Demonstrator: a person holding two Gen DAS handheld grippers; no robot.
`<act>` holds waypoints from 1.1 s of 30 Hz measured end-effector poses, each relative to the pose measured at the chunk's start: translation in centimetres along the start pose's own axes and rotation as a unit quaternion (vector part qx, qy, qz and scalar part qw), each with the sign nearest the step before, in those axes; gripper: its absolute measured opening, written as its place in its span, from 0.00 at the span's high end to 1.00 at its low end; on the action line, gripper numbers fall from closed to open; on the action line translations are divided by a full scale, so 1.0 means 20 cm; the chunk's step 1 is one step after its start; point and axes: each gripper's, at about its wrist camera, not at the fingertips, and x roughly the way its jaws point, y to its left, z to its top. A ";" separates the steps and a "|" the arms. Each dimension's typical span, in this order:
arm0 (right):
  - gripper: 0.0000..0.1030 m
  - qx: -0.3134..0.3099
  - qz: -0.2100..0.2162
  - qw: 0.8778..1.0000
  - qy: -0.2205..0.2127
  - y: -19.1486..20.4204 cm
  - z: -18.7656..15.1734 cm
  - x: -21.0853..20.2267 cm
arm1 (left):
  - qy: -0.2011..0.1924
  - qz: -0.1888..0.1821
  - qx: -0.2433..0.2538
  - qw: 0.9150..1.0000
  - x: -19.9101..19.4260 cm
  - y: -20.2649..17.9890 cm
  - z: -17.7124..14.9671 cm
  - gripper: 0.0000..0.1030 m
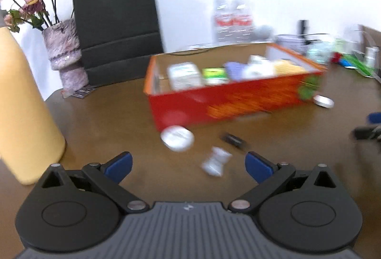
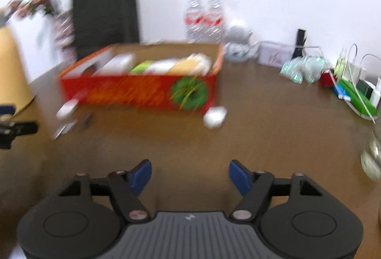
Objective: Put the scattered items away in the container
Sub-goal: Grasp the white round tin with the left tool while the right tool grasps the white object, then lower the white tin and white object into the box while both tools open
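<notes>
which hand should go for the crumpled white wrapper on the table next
Left. Its open gripper is empty and the wrapper lies just ahead of its fingers. From the right gripper, also open and empty, the wrapper sits far off to the side.

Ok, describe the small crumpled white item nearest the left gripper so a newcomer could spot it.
Find the red box on the brown table. Three small things lie before its near wall; the crumpled white packet lies closest to the camera. Unlike the round white tin and dark stick, it's pinched at the waist.
</notes>
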 end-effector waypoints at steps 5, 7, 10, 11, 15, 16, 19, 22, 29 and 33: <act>0.39 0.002 -0.006 1.000 0.004 -0.08 0.19 0.30 | 0.038 -0.027 -0.024 0.999 0.28 0.11 0.08 0.17; 0.45 -0.005 -0.015 1.000 0.013 -0.08 0.21 0.39 | 0.053 -0.048 -0.034 0.997 0.33 0.13 0.07 0.20; 0.52 -0.011 -0.020 1.000 0.022 -0.08 0.22 0.48 | 0.065 -0.061 -0.029 0.996 0.39 0.13 0.06 0.20; 0.52 -0.011 -0.018 1.000 0.016 -0.08 0.21 0.48 | 0.064 -0.059 -0.023 0.996 0.40 0.12 0.06 0.21; 0.74 -0.019 0.000 1.000 0.009 -0.07 0.20 0.48 | 0.065 -0.060 -0.019 0.996 0.41 0.11 0.09 0.40; 0.75 -0.022 0.003 1.000 0.009 -0.07 0.19 0.47 | 0.064 -0.061 -0.017 0.996 0.41 0.10 0.10 0.47; 0.75 -0.030 0.009 0.999 0.009 -0.03 0.17 0.44 | 0.066 -0.064 -0.015 0.996 0.39 0.08 0.10 0.61; 0.75 -0.029 0.027 0.999 0.012 0.01 0.14 0.39 | 0.069 -0.056 -0.024 0.996 0.35 0.06 0.08 0.61; 0.75 -0.060 0.065 0.995 -0.034 0.25 0.07 0.07 | -0.002 -0.013 -0.058 0.998 -0.05 -0.04 0.05 0.61; 0.75 -0.044 0.065 0.994 -0.076 0.34 -0.02 -0.21 | -0.058 0.015 -0.063 0.996 -0.39 -0.22 -0.07 0.61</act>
